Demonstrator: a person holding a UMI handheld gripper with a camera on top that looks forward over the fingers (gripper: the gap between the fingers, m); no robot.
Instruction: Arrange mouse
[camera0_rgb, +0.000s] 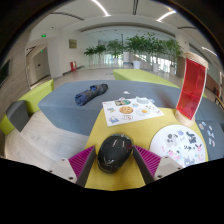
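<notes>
Two purple-padded fingers of the gripper (115, 160) stand spread, and between them we note the dark, rounded, glossy plastic computer mouse (114, 151) resting on the yellow tabletop (150, 126). Whether the pads actually touch its flanks we cannot tell; it seems to sit on the table by its own weight. We judge the risk to be a slip: the domed shell is smooth and tapers, so an off-centre squeeze could squirt it forward or twist it. Beyond lie a sheet of white paper with coloured pictures (128, 110) and a round white patterned plate (181, 146), which a skidding mouse might reach.
</notes>
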